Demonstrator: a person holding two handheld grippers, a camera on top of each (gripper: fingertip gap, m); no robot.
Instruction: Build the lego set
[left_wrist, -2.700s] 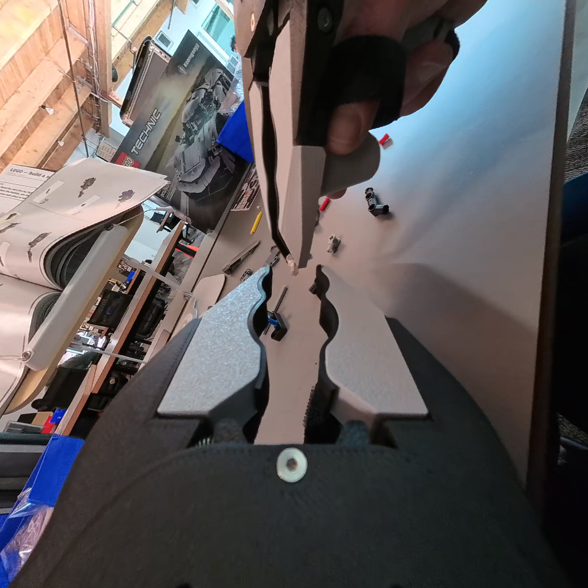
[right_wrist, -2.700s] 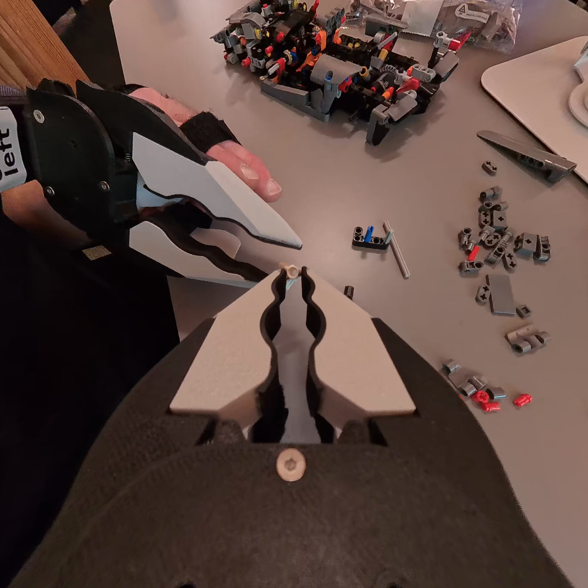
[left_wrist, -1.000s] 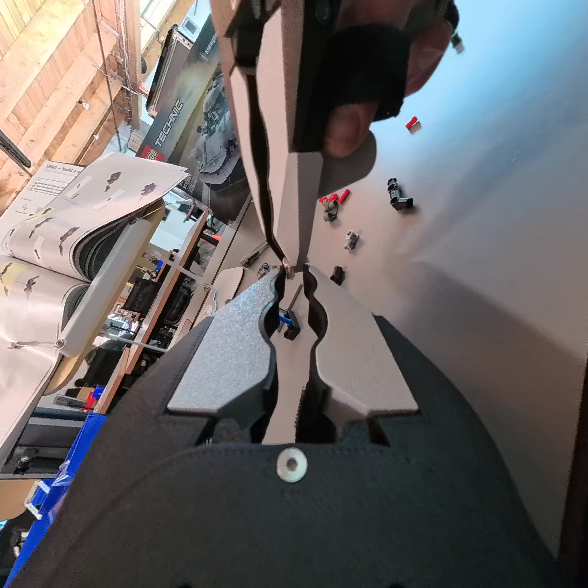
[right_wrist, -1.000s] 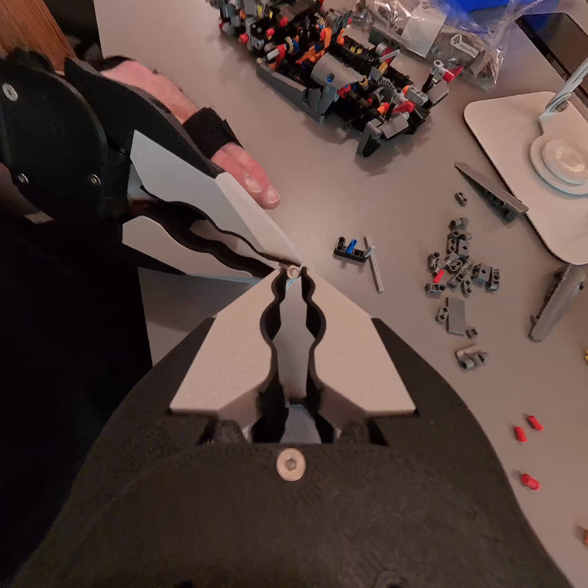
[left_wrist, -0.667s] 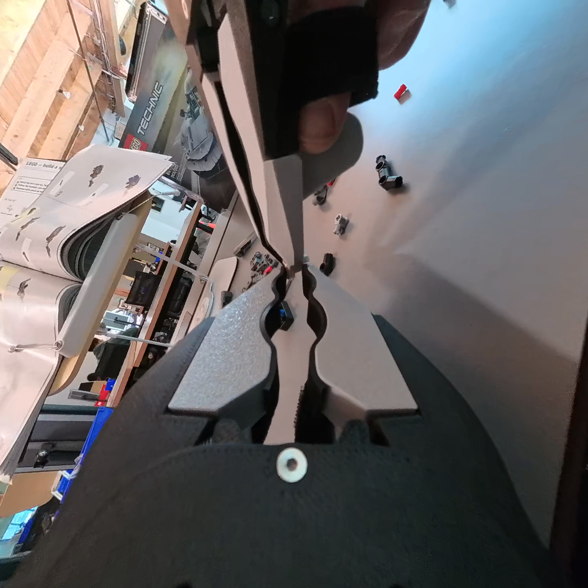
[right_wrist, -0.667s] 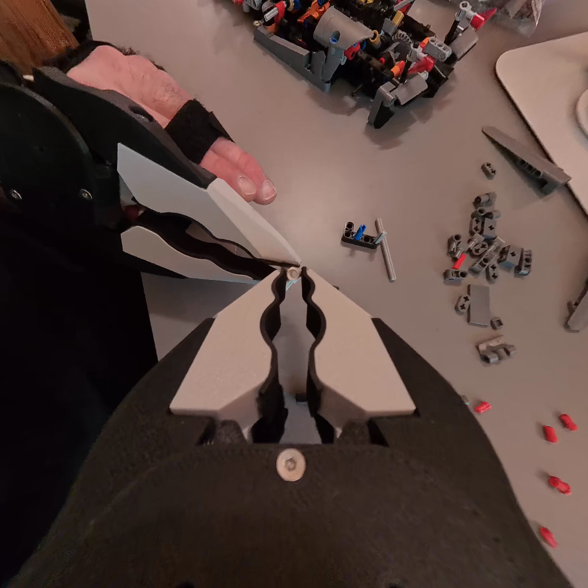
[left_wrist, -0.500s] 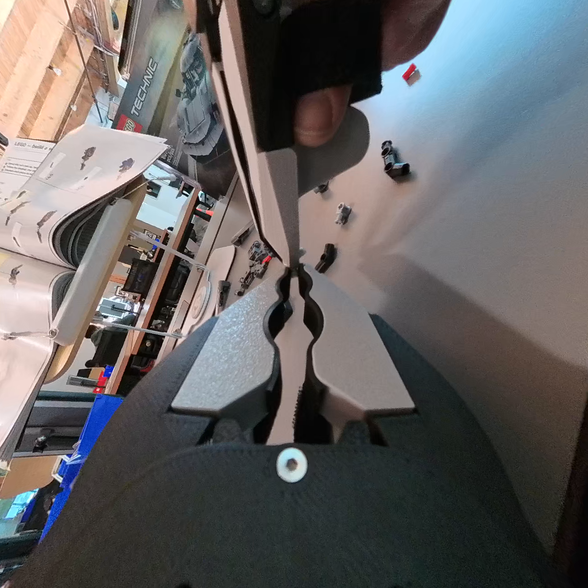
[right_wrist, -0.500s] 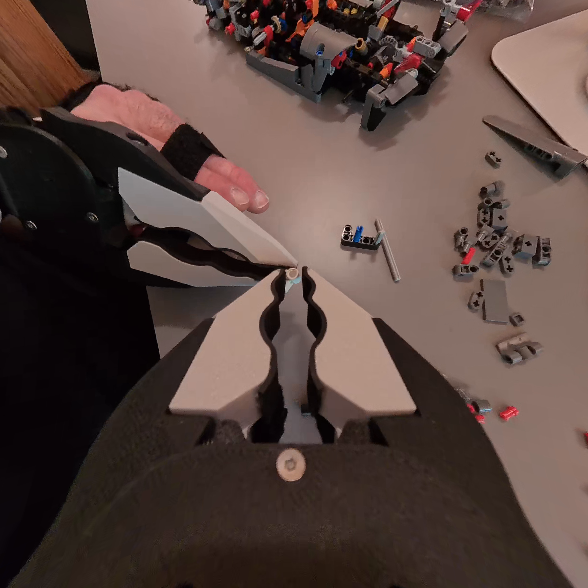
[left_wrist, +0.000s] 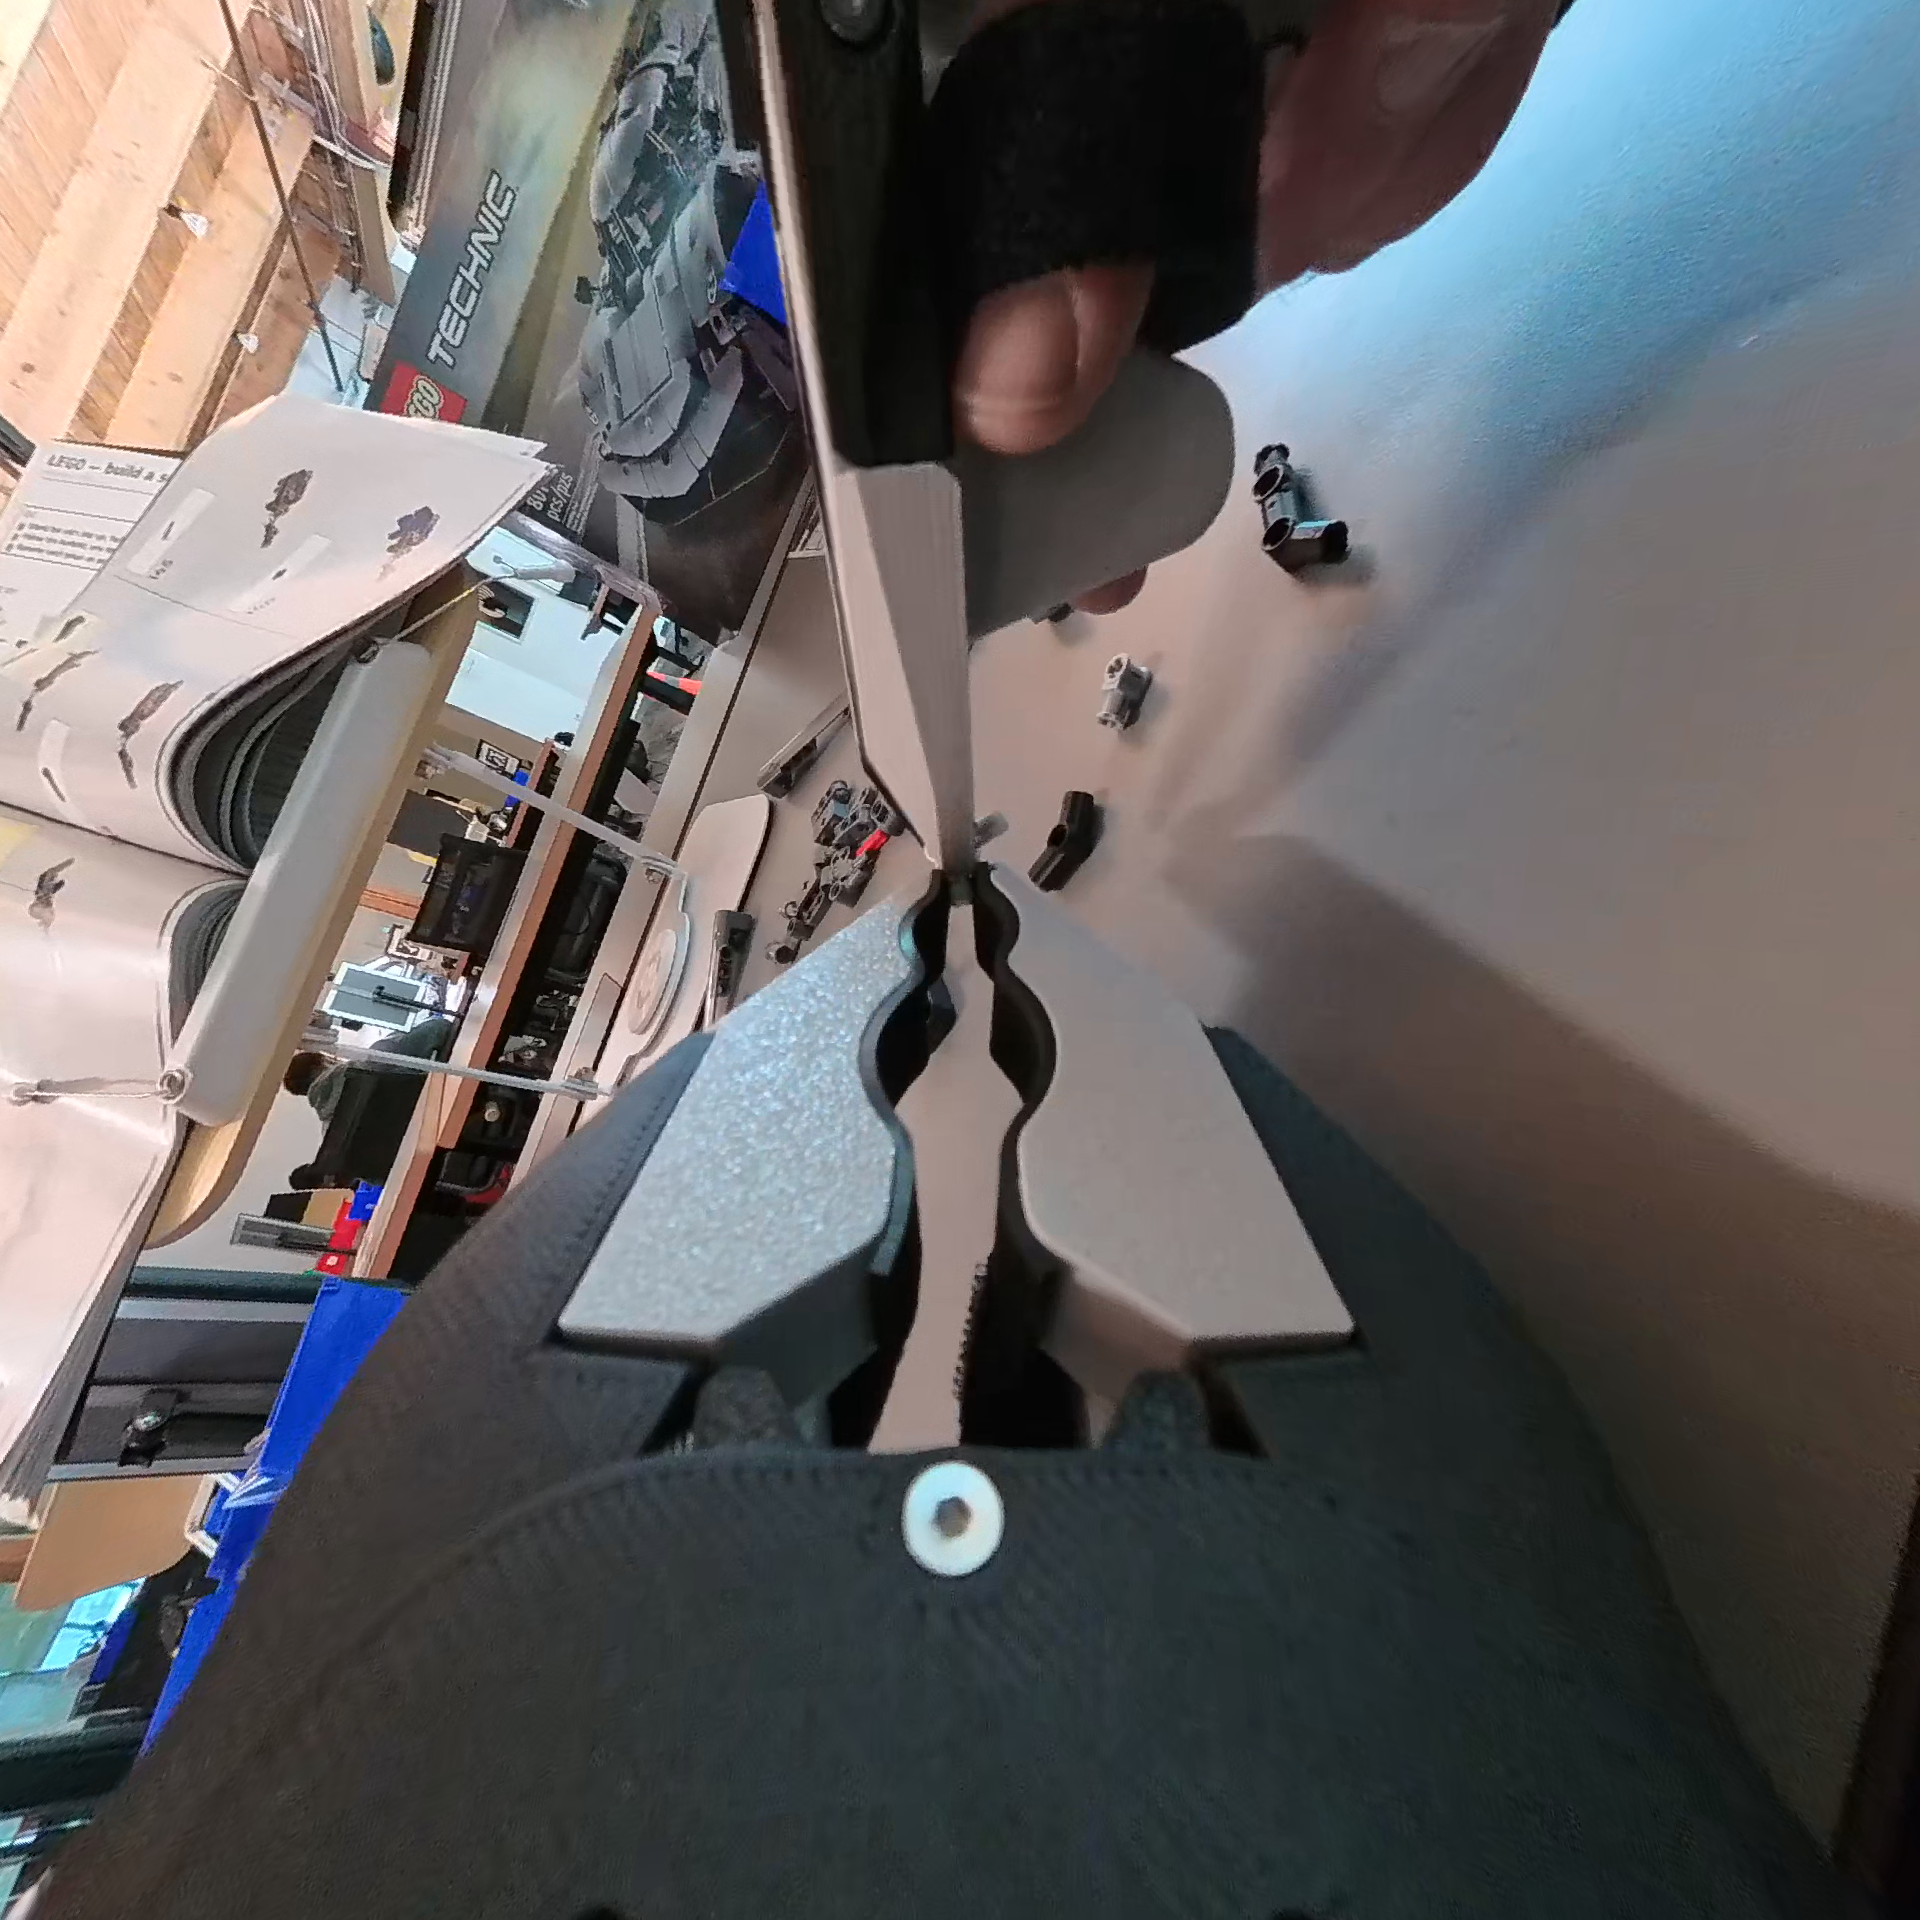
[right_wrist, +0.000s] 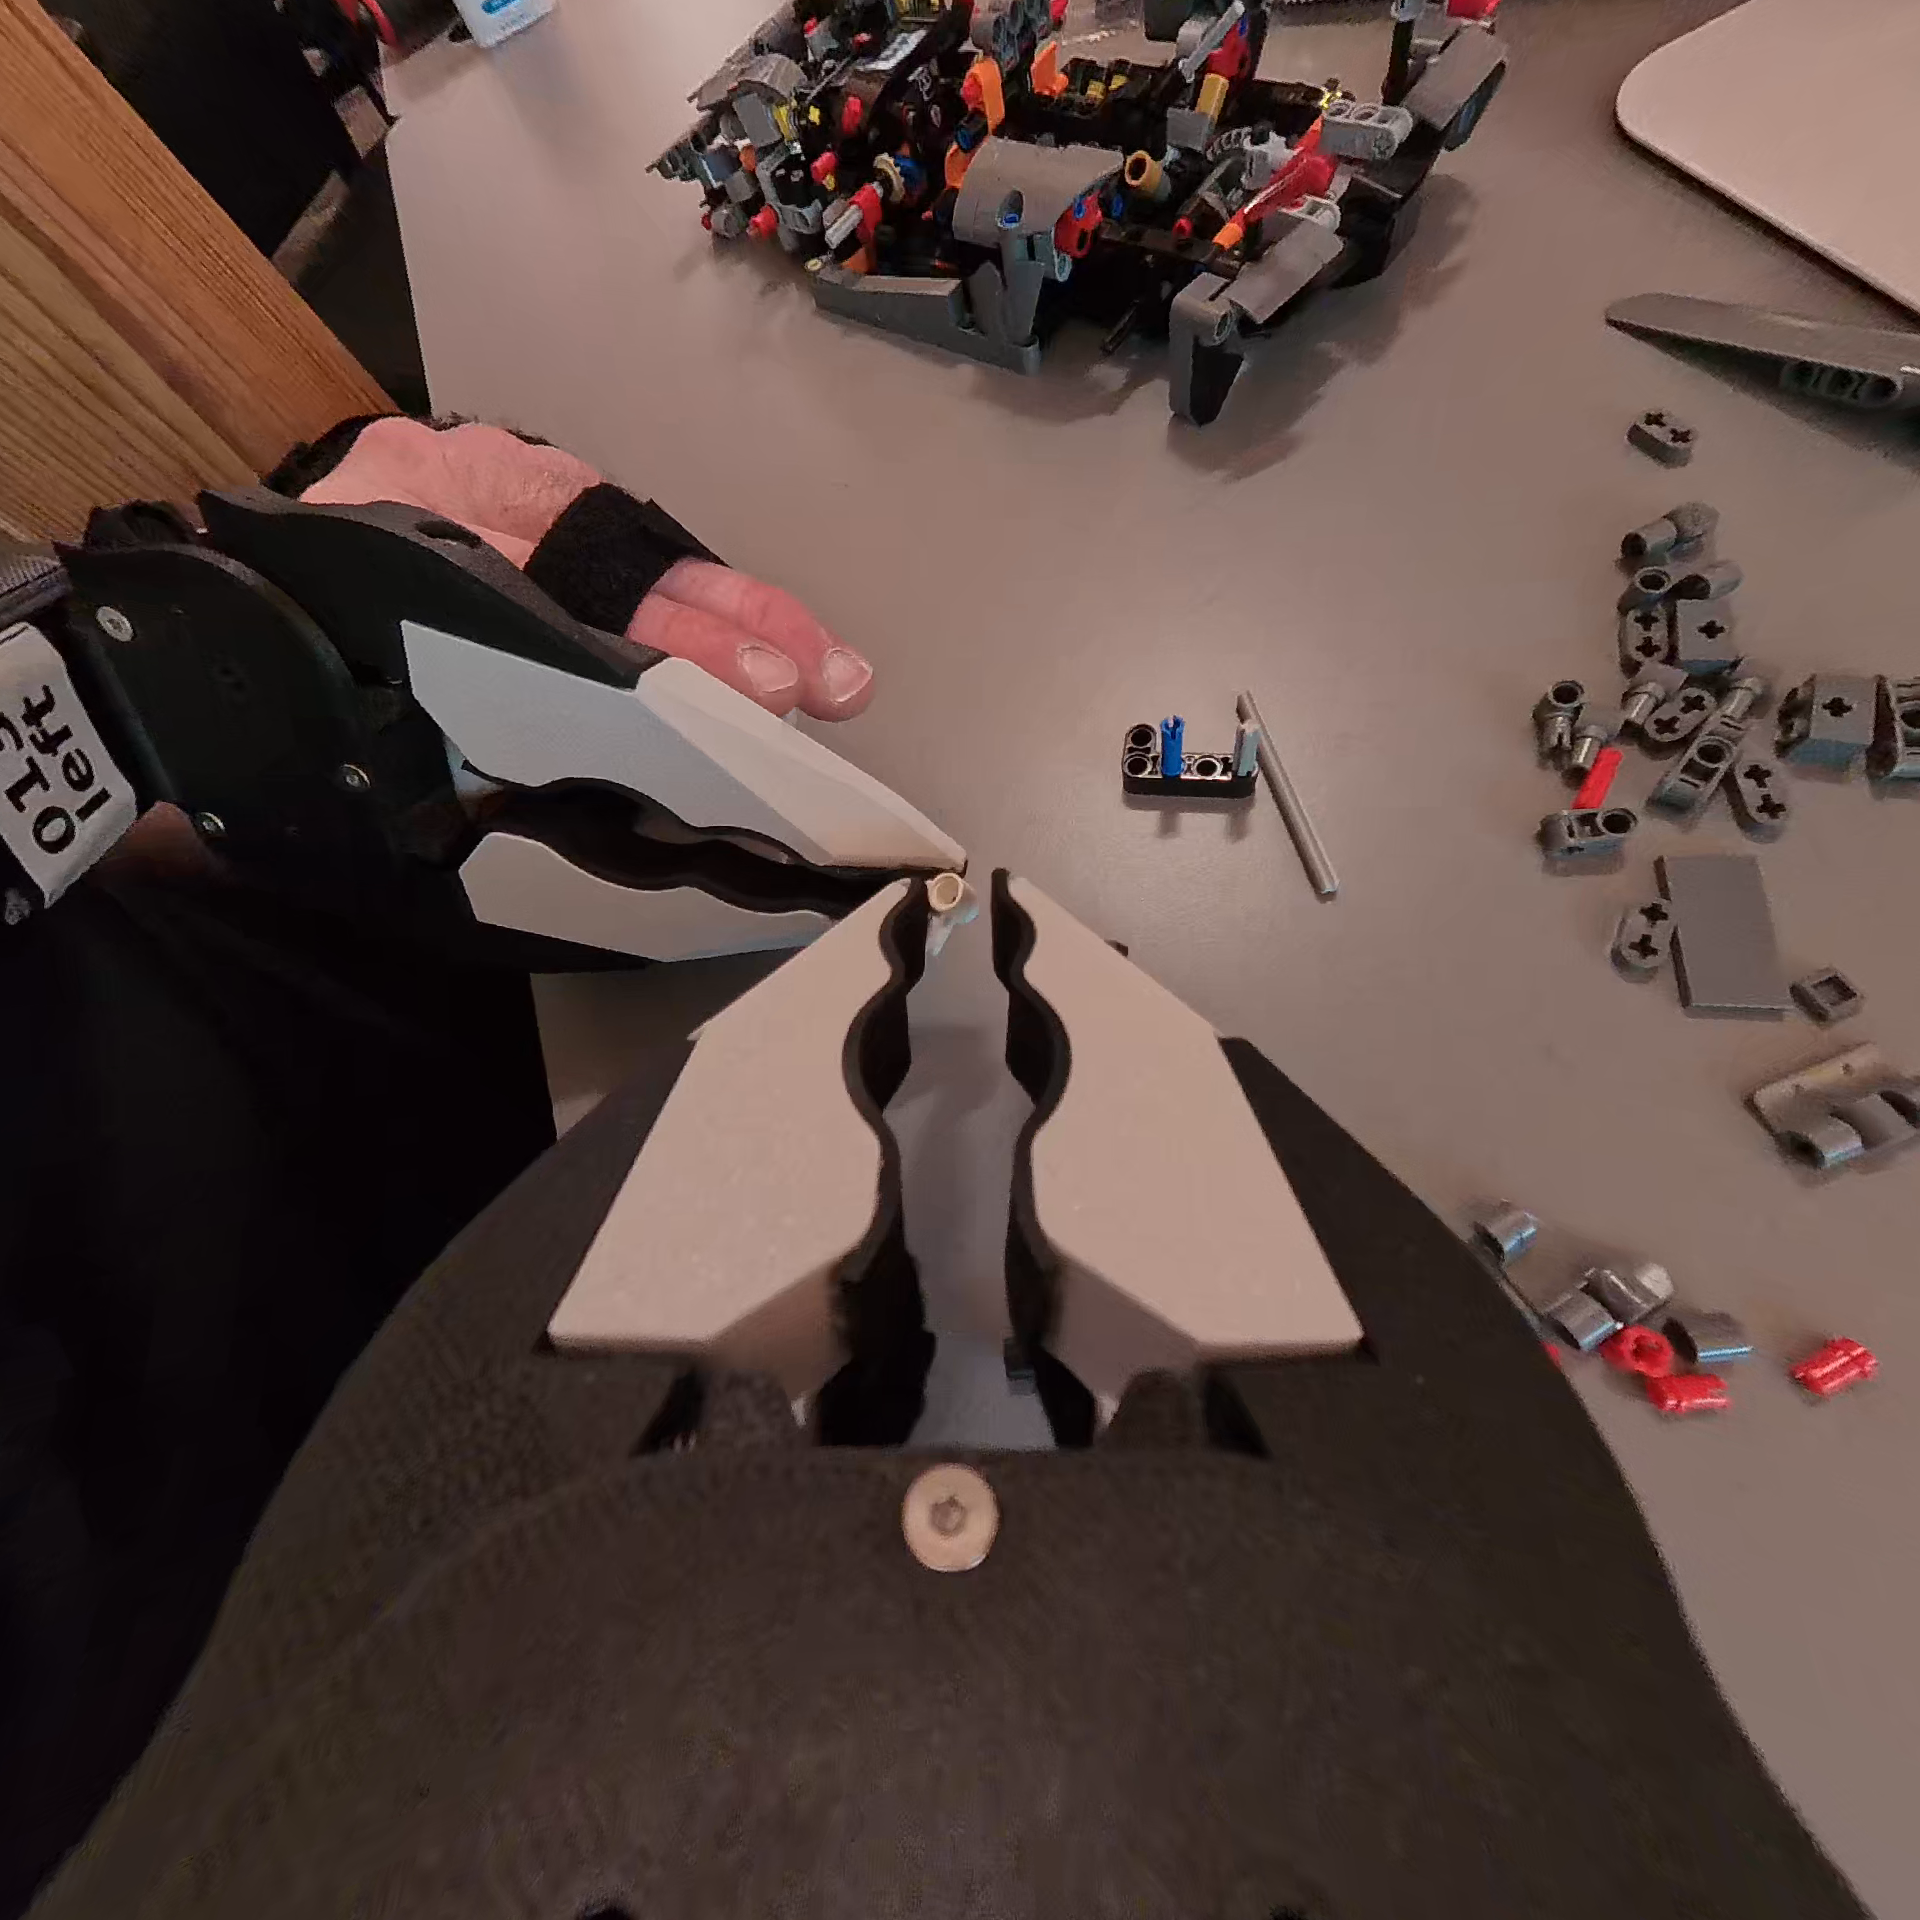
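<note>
Just in front of my right gripper, a tiny tan peg sits between its fingertips. They are spread apart, and the far fingertip does not touch the peg. My left gripper is pinched onto the peg from the side. The peg is small. If that pinch slips, I think it could drop onto the grey table below.
</note>
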